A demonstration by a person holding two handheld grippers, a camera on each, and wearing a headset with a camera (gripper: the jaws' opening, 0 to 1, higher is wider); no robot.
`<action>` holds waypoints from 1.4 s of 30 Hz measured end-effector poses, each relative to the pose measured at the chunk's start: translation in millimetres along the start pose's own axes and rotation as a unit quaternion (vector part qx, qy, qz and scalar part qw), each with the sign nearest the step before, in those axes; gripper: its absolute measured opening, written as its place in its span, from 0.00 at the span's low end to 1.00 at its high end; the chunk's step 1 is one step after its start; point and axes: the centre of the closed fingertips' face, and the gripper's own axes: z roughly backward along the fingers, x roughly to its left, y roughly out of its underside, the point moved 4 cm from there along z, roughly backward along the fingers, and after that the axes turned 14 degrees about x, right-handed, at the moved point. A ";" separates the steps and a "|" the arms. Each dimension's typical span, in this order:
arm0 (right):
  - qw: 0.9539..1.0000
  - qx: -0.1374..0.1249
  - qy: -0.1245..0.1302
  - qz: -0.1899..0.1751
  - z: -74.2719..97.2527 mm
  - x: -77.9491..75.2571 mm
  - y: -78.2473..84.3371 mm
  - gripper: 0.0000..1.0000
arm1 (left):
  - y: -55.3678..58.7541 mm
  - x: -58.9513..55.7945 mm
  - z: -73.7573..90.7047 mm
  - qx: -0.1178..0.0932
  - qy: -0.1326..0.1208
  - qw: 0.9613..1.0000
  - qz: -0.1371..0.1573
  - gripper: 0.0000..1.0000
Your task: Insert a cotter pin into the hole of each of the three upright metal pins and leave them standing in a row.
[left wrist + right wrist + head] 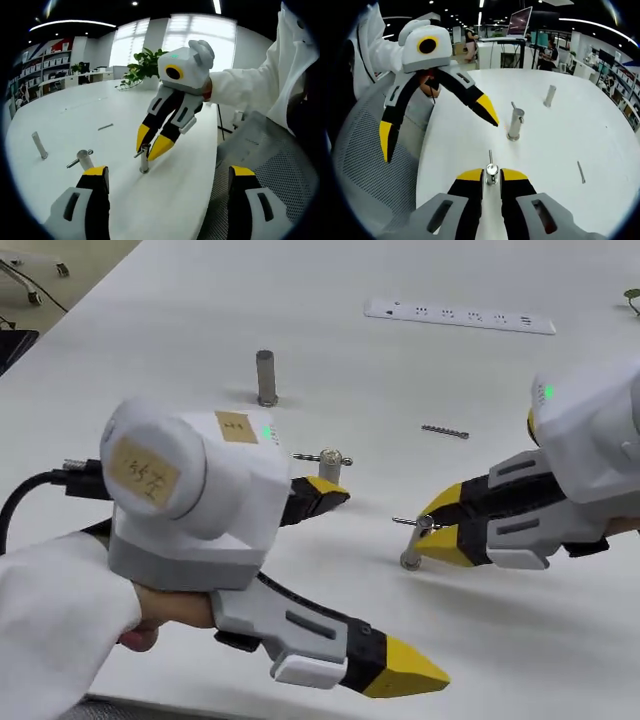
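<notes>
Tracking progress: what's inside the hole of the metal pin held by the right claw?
A cotter pin runs through the metal pin, one end sticking out. The right claw covers the other side.

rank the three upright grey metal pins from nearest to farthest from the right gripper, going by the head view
1. Gripped metal pin, between the right gripper's jaws, at the row's near end.
2. Middle metal pin, up and left of it, a cotter pin through it.
3. Bare metal pin, far end of the row, farthest left.

The far pin (265, 377) stands bare; middle pin (330, 462) and near pin (413, 545) each carry a cotter pin (308, 457).
</notes>
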 end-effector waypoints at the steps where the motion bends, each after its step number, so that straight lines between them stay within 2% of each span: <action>1: 1.000 -0.001 -0.001 0.000 -0.3 0.2 -0.5 0.07 | 0.9 -1.4 1.9 0.000 0.000 1.000 0.001 0.99; 6: 1.000 0.002 -0.007 0.006 -2.1 1.2 -1.1 0.04 | 3.3 -5.0 6.3 0.006 -0.001 1.000 0.002 0.99; 8: 1.000 0.004 -0.010 0.008 -1.8 2.0 -1.1 0.04 | 3.9 0.7 8.8 0.008 -0.023 1.000 -0.002 0.99; 14: 1.000 0.008 -0.001 0.013 -0.1 -0.3 -2.1 0.04 | 3.3 6.3 17.6 0.001 -0.036 0.999 0.009 0.99; 20: 1.000 0.003 0.018 0.020 7.5 -21.7 -8.6 0.04 | 6.2 14.4 26.2 0.004 -0.051 0.998 0.019 0.99; 27: 0.999 0.009 0.021 0.026 1.3 -42.0 -10.2 0.04 | 5.6 24.7 33.9 -0.008 -0.071 0.997 0.039 0.99; 35: 0.999 0.011 0.016 0.034 -2.8 -48.9 -12.2 0.04 | 6.5 30.1 39.7 -0.012 -0.083 0.995 0.050 0.99; 42: 0.999 0.007 0.009 0.036 -3.8 -51.7 -15.1 0.04 | 6.8 30.1 39.6 -0.012 -0.081 0.995 0.052 0.99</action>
